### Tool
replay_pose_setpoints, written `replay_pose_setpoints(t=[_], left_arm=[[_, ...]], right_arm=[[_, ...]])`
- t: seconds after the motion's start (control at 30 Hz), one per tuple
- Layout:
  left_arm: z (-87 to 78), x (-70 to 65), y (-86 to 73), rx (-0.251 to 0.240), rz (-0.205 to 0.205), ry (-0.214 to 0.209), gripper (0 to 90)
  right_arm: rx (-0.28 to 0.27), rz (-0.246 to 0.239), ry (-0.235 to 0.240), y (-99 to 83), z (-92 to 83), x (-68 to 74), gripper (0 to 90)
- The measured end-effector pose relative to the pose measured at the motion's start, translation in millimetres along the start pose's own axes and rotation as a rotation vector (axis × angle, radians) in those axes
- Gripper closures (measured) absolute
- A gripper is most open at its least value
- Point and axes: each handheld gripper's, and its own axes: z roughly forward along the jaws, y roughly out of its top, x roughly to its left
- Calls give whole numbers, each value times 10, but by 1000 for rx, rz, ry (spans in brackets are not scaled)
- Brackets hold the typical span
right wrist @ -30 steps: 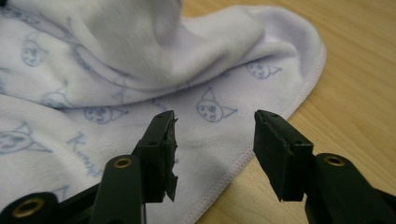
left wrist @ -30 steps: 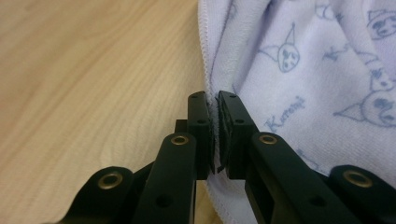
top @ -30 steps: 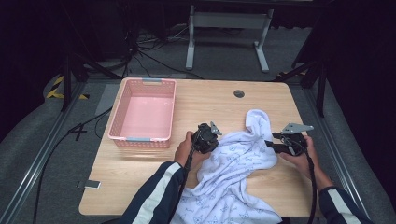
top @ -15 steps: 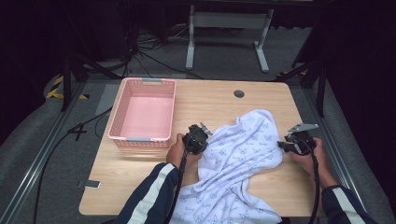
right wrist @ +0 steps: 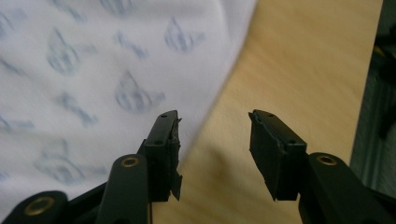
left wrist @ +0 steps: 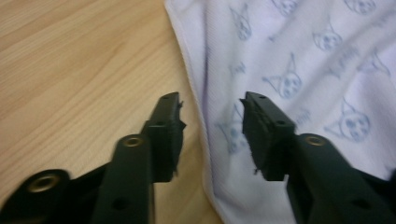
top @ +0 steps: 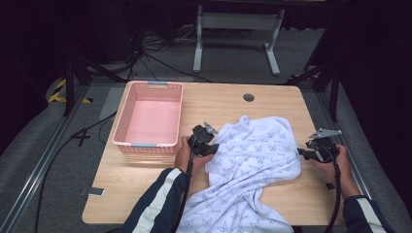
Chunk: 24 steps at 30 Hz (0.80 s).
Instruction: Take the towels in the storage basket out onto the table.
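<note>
A white cloth [top: 252, 160] printed with small grey cat faces lies spread over the wooden table [top: 145, 184] and hangs over its near edge. My left gripper [top: 206, 143] sits at the cloth's left edge. In the left gripper view its jaws [left wrist: 212, 105] have just been opening and stand apart over the hem of the cloth [left wrist: 303, 56], not pressing it. My right gripper [top: 301, 153] is at the cloth's right edge. In the right gripper view it [right wrist: 215, 119] is open, its jaws just widened slightly, with bare wood between them and the cloth [right wrist: 93, 70] beside the left jaw.
A pink slatted basket [top: 121, 121] stands empty at the table's left rear, just beyond my left hand. A round cable hole [top: 248, 97] sits near the far edge. A small dark tag [top: 96, 191] lies at the front left. Bare wood [right wrist: 289, 70] runs along the table's right side.
The bunched cloth has been drawn out flatter to the right. My right gripper moved right to the cloth's edge. My left gripper's jaws came apart off the cloth.
</note>
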Motion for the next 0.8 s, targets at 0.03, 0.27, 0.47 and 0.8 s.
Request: replay_pose_setpoints(t=[0.03, 0.27, 0.47, 0.8], left_arm=[[22, 16, 25, -8, -10, 17, 544], [397, 207, 208, 8, -67, 55, 551], [448, 188, 217, 13, -43, 60, 570], [376, 435, 137, -1, -127, 239, 636]], right_arm=[[-42, -3, 17, 36, -2, 1, 522], [-78, -12, 71, 210, 293, 30, 549], [-54, -13, 94, 210, 445, 69, 577], [3, 26, -35, 105, 348, -149, 544]])
